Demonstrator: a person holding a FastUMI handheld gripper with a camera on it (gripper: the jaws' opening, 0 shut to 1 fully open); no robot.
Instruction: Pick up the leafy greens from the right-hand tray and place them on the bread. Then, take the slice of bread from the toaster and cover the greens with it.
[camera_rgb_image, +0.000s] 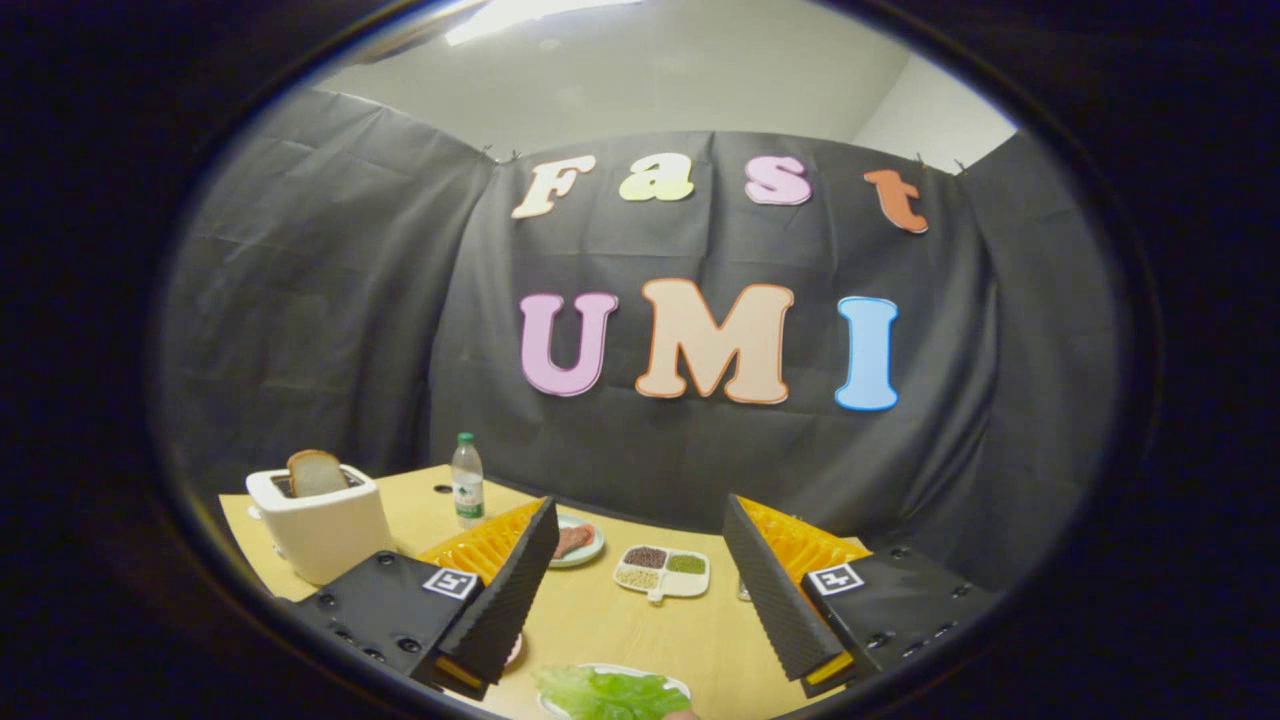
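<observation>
The gripper (640, 590) hangs above the wooden table (620, 625) with its jaws spread wide — a broad gap of bare tabletop shows between the two fingers. Neither finger touches anything. The left finger (505, 595) and the right finger (780, 600) slant inward toward the table's far edge, ridged pads facing each other — both tips raised off the table's surface, the whole tool tilted slightly downward toward it.

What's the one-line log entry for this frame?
gripper: open, holding nothing | leafy greens: on plate between fingers | bread slice: in toaster
</observation>
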